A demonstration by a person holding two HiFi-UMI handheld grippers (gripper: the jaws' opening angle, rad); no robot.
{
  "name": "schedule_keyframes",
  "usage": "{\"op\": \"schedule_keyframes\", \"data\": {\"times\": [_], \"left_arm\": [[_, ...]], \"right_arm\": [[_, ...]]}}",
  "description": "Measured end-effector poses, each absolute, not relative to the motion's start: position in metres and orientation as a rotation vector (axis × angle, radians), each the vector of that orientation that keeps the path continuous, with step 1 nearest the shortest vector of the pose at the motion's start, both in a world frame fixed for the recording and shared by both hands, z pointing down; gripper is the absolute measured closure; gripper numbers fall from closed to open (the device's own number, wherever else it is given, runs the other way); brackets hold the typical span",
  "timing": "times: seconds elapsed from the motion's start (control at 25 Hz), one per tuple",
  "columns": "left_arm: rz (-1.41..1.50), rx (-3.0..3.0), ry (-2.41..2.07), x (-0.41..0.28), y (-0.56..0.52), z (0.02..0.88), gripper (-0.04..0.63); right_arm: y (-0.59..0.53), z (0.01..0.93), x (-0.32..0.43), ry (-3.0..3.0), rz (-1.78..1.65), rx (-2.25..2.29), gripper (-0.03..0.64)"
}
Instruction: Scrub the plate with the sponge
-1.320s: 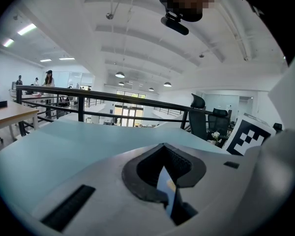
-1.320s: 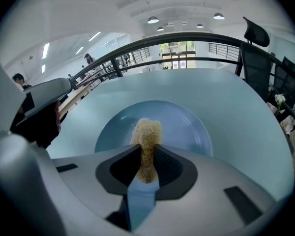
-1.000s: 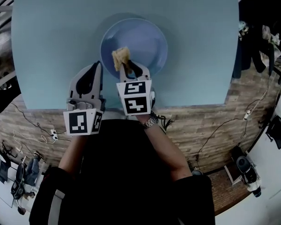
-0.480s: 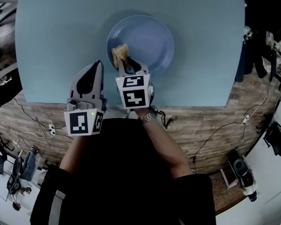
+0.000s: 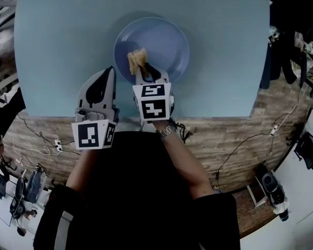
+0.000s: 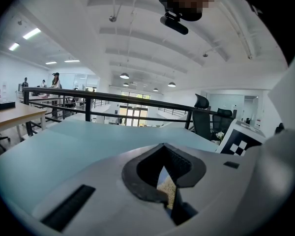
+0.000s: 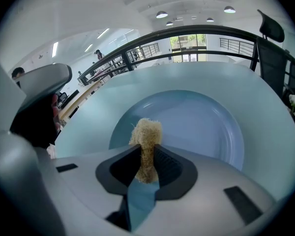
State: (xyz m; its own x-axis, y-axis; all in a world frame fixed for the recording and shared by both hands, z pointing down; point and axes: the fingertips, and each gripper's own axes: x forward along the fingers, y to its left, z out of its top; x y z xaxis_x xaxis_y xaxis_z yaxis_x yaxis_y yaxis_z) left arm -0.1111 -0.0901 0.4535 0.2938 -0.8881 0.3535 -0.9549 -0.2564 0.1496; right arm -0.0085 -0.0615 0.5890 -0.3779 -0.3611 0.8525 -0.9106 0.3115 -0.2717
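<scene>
Stands at the near edge of a pale blue table (image 5: 57,46), one gripper in each hand.

Grips the sponge (image 7: 146,132) in the right gripper (image 7: 146,151), jaws clenched on its lower half, so that the tan, fibrous tuft sticks up past the tips. Holds that sponge over the near-left part of the plate (image 5: 167,40), inside the rim. Cannot tell from any view whether it is touching the plate's surface or just clear of it.

As to the plate: round, blue and shallow, flat on the table near its middle.

Holds the left gripper (image 5: 110,73) just beside the right one, tips pointing towards the plate's near-left rim but short of it, over bare table. Left jaws closed tip to tip, nothing clamped between them. Only a narrow slit behind the tips, with a speckled brown surface visible through it.

Carries a marker cube (image 5: 93,134) on each gripper, both cubes back past the table's near edge, above the wood-plank floor (image 5: 224,134). Wears a metal wristband (image 5: 168,132) on the right wrist.

Beyond the table in the gripper views: a black railing (image 6: 113,98), office chairs (image 6: 202,117) and ceiling lights (image 6: 124,76).
</scene>
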Motion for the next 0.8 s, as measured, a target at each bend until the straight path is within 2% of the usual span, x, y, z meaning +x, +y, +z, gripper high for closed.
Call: {"op": "schedule_keyframes", "data": {"times": [0.8], "left_arm": [[0.276, 2.286, -1.591, -0.078, -0.111, 0.455, 0.594]], "right_arm": [[-0.081, 0.591, 0.073, -1.784, 1.021, 1.290, 0.543]]}}
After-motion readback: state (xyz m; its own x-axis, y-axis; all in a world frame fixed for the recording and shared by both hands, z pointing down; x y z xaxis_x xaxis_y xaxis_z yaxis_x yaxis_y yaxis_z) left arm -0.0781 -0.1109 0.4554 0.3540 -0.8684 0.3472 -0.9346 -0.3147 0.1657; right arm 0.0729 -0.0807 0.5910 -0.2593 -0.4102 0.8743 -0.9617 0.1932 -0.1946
